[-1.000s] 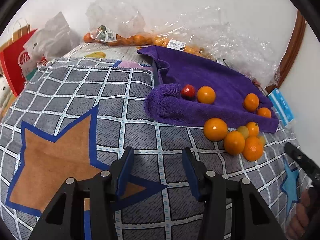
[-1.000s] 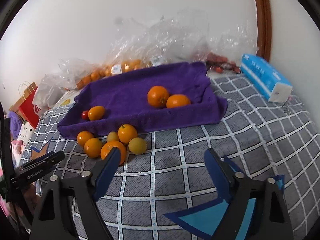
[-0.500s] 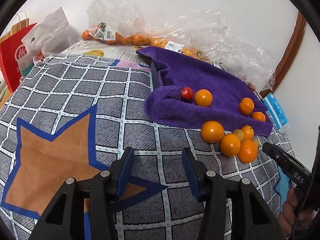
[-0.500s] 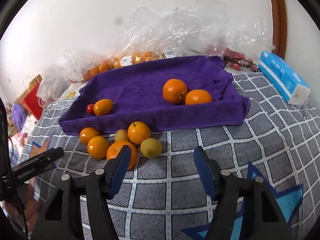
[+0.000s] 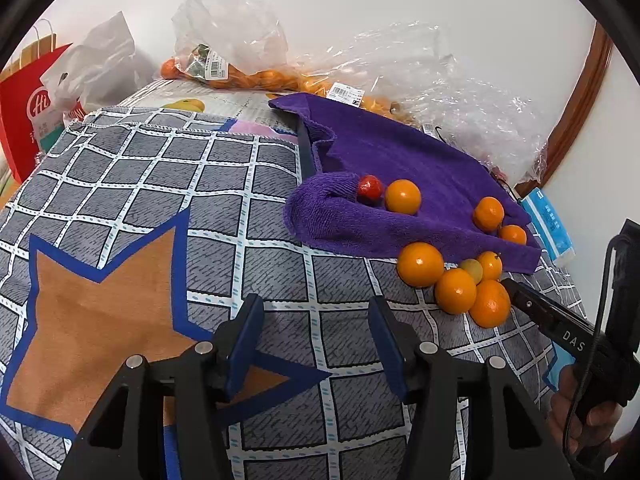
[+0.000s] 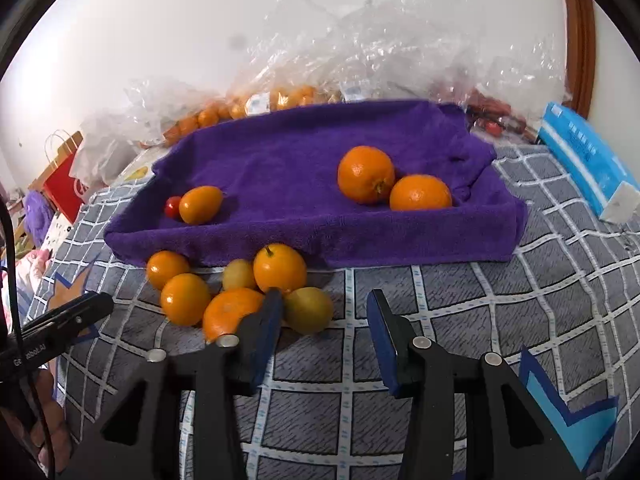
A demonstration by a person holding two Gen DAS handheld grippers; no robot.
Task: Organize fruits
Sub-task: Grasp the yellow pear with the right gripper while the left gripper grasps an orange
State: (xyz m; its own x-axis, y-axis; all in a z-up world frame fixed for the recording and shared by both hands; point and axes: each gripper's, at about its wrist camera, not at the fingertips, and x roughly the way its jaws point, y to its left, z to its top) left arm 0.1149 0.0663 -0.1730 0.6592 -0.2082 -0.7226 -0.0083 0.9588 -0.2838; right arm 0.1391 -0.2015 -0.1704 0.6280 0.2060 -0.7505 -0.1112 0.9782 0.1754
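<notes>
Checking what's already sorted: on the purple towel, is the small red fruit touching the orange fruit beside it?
Cannot tell. In the right wrist view the small red fruit is overlapped by the orange fruit; the left wrist view shows no clear gap.

White letters "Hi" stand on the red paper bag (image 5: pixel 24 108) at the far left of the left wrist view. The black handle of the right gripper (image 5: pixel 560 328) bears "DAS" in pale capitals. White barcode price stickers (image 5: pixel 347 94) sit on the clear plastic bags (image 5: pixel 400 64), their print too small to read. The blue tissue pack (image 6: pixel 584 160) carries white print, also illegible.
</notes>
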